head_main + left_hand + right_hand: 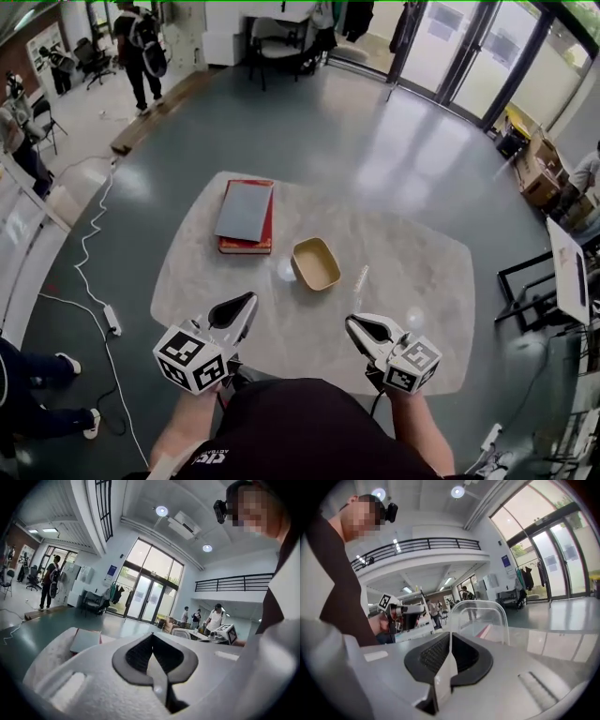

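The person's dark shirt (300,427) fills the bottom of the head view, and the two forearms reach out from it over the near edge of the pale, marbled bench (422,309). The left hand-held gripper (247,300) hangs above that edge. Its own view shows its jaws pressed together with nothing between them (151,641). The right hand-held gripper (351,322) is level with it and well apart from it, and its jaws are likewise pressed together on nothing (450,639). Just ahead of the right one is a clear plastic container (361,278), which rises right behind the jaw tips in the right gripper view (480,616). A tan dish (316,263) sits near the middle of the bench, left of the container and ahead of both grippers. A small pale round thing (286,271), too blurred to tell what it is, touches its left side. Farther back on the left lies a red book (246,242) with a grey book (244,210) flat on top. A white cable (89,272) trails over the floor beside the bench.
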Demonstrator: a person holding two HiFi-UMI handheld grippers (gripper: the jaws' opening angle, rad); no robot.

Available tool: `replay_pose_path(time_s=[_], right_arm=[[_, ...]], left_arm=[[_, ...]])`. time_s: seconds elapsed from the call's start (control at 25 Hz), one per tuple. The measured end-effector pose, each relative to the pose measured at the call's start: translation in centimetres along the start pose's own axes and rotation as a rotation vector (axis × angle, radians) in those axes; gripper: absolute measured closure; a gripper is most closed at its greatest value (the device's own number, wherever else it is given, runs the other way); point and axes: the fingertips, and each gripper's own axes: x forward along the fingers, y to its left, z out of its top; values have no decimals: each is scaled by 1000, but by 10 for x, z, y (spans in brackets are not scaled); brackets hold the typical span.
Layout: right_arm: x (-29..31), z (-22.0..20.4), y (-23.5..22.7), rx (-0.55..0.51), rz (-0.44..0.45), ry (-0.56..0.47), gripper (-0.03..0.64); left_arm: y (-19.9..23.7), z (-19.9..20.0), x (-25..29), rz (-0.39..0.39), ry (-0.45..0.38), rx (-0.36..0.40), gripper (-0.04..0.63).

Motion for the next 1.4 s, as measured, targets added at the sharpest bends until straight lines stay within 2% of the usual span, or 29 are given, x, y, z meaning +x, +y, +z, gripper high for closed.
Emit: replay_pose_path(time_s=[0.24, 0.44, 0.6, 0.88, 1.4], right_arm=[[-61, 47, -29, 164, -26, -271, 600], [-85, 71, -37, 128, -39, -348, 601], [-92, 82, -41, 96, -58, -374, 601], [-86, 80, -44, 67, -64, -348, 601], [-68, 76, -40, 91, -40, -329, 601]], left_arm=[[-39, 15, 27, -47, 26, 125, 591], [-52, 28, 33, -64, 27, 200, 592], [-55, 32, 32, -69, 27, 214, 592], [-46, 31, 28, -47, 34, 201, 591], [-34, 30, 22, -34, 41, 191, 592]])
